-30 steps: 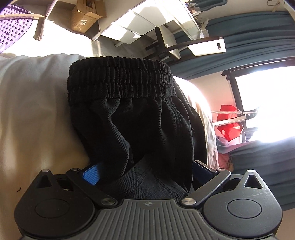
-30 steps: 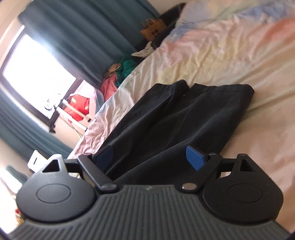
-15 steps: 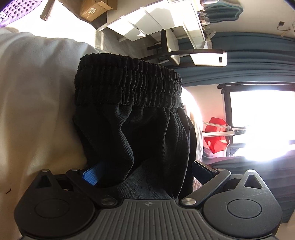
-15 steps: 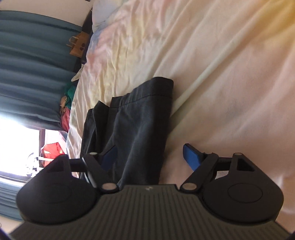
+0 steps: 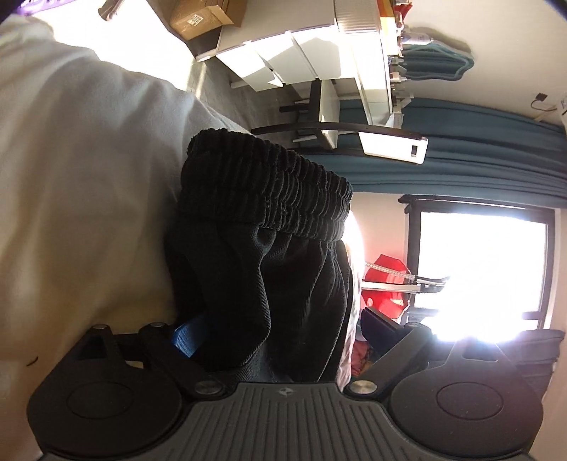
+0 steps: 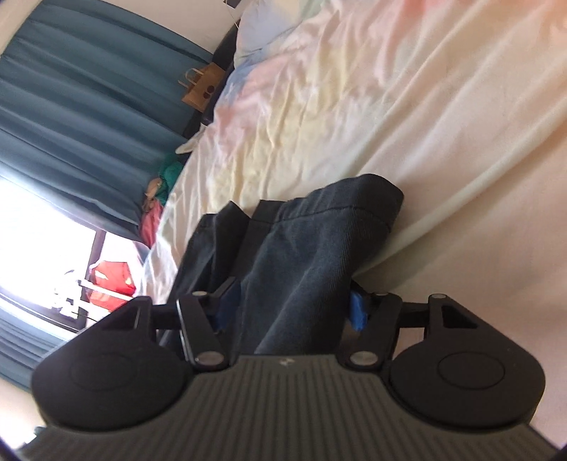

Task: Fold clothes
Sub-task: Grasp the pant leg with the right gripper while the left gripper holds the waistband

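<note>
A pair of black shorts (image 5: 262,276) lies on a cream bedsheet (image 5: 78,177). In the left wrist view its ribbed elastic waistband (image 5: 262,184) is ahead of my left gripper (image 5: 280,329), whose blue-padded fingers (image 5: 186,337) stand wide apart with bunched cloth between them. In the right wrist view the shorts' hemmed leg end (image 6: 340,216) reaches away over the bed, and my right gripper (image 6: 292,305) has closed in on the dark fabric (image 6: 301,283), the blue fingers (image 6: 358,310) pressing both sides.
The pastel-tinted sheet (image 6: 389,106) spreads to the right. Teal curtains (image 6: 71,106), a bright window (image 5: 478,266), a red item (image 5: 386,287), a paper bag (image 6: 202,88), white drawers (image 5: 301,53) and a cardboard box (image 5: 202,14) surround the bed.
My right gripper's fingers have closed from wide open onto the leg end of the shorts. Both wrist views have rotated; the left gripper stays open around the waist end.
</note>
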Demonstrator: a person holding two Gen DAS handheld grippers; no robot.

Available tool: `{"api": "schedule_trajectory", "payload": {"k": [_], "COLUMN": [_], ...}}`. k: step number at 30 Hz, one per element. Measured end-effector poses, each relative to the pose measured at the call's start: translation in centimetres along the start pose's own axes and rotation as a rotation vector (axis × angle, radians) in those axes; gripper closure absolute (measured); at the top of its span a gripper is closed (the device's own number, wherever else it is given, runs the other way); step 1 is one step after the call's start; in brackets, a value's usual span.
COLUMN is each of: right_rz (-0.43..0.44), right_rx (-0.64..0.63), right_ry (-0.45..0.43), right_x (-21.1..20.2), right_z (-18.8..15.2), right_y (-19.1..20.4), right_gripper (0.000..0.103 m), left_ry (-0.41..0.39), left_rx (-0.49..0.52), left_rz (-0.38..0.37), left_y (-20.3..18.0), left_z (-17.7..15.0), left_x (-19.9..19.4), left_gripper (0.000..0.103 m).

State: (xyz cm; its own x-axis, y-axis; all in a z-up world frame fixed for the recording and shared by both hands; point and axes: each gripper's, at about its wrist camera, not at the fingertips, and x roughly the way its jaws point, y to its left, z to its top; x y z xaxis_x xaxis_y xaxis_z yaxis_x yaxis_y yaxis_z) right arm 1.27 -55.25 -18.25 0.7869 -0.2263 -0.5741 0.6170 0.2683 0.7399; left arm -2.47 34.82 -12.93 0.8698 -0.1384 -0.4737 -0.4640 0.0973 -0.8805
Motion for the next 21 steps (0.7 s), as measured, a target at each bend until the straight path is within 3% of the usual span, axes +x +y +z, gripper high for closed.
{"api": "schedule_trajectory", "payload": {"k": [2,4,8,11,16,18,19,21], "right_rz": [-0.051,-0.057,-0.06,-0.041,-0.016,-0.019,-0.021,-0.017], "right_rx": [-0.011,-0.007,-0.013,0.003,0.076,0.069,0.066,0.047], "right_ry": [0.01,0.008,0.0,0.007,0.009,-0.008,-0.016,-0.038], "right_x": [0.0,-0.1,0.0,0.5,2.0,2.2,2.3,2.0], "right_z": [-0.2,-0.3,-0.5,-0.7,-1.0,-1.1,-1.2,-1.2], "right_y": [-0.2,-0.4,-0.4,-0.3,-0.4,0.0,0.2,0.8], "right_gripper": [0.048,0.048,0.048,0.049,0.072,0.079,0.084,0.092], "left_ry": [-0.06,-0.078,0.006,0.021,0.005,-0.009,-0.009,-0.005], "left_rx": [0.082,0.124,0.107,0.088,0.063,0.065,0.054,0.023], "left_rz": [0.128,0.178,0.182,0.15,0.075,0.04,0.021,-0.02], "left_y": [-1.5,-2.5,-2.4,-1.8,-1.6,-1.6,-1.4,-0.9], "left_z": [-0.3,-0.4,0.7,1.2,1.8,2.0,2.1,2.5], "left_x": [-1.0,-1.2,1.3,2.9,4.5,4.6,4.7,5.0], "left_gripper": [0.0,0.0,0.0,0.0,0.001,0.016,0.028,0.037]}}
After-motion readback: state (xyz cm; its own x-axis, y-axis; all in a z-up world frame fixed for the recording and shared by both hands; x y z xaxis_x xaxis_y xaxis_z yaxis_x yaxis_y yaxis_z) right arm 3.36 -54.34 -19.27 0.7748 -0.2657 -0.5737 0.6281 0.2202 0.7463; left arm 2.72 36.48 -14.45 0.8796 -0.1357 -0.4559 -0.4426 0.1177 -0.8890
